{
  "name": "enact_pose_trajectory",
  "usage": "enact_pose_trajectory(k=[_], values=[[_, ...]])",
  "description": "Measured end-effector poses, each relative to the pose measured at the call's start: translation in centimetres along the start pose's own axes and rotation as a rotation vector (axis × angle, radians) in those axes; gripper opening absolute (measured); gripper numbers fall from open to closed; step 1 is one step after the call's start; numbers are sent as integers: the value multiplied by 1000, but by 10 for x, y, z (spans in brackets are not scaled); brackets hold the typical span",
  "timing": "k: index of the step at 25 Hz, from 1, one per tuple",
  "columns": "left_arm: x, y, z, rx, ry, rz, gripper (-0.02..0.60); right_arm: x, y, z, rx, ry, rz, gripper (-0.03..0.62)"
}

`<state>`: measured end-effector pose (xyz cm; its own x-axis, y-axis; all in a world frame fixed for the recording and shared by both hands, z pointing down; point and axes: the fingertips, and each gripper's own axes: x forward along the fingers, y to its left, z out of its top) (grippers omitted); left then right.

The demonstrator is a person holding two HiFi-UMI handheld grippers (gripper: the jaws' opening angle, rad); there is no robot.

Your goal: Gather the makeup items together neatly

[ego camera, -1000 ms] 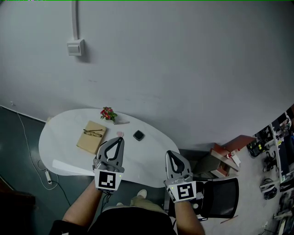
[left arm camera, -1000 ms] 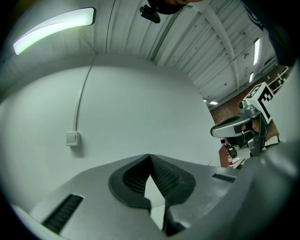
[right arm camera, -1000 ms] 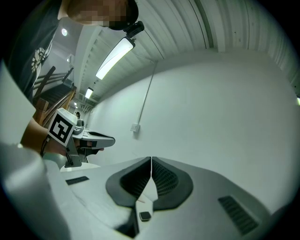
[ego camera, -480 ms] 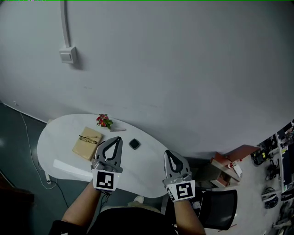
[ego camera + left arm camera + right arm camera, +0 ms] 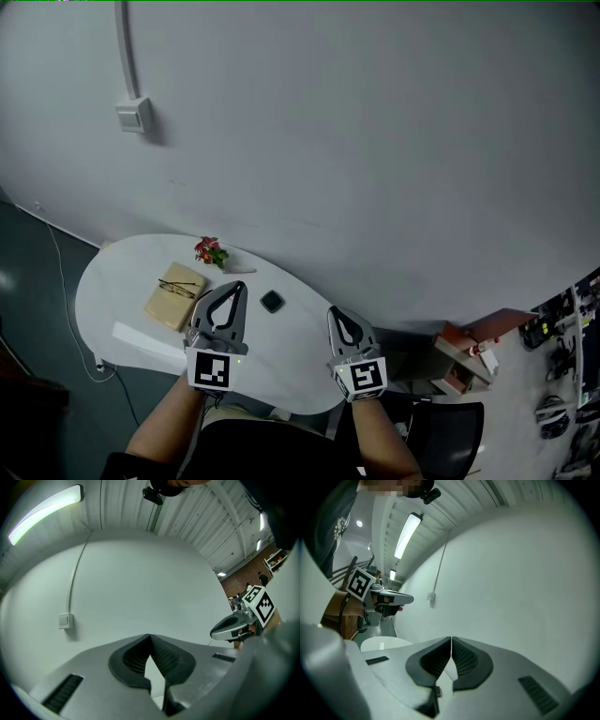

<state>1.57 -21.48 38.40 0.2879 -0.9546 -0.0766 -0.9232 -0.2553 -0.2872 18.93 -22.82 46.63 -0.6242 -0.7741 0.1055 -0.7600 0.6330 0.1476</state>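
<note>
Black and square, a small makeup case [image 5: 272, 301] lies on the white oval table [image 5: 112, 300], well apart from a tan book [image 5: 174, 296] with spectacles [image 5: 175, 288] resting on it. A red flower sprig [image 5: 210, 251] sits at the table's wall side. I have the left gripper [image 5: 238, 287] near the case, jaws pressed together on nothing. My right gripper [image 5: 335, 311] hangs by the table's right end, likewise closed and empty.
</note>
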Motion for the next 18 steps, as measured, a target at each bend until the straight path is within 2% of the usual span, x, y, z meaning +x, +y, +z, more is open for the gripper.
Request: enact_pose_trajectory(k=[4,9,18], values=[[10,8,-5,-5,10,-12,17,17,2,-34,30,63,5,26],[23,24,-14,-10,1,-53,17,39,11,-66,122,120,-19,26],[39,53,-28,-21,0,-104,17,86,50,-120,167,222,12,28]])
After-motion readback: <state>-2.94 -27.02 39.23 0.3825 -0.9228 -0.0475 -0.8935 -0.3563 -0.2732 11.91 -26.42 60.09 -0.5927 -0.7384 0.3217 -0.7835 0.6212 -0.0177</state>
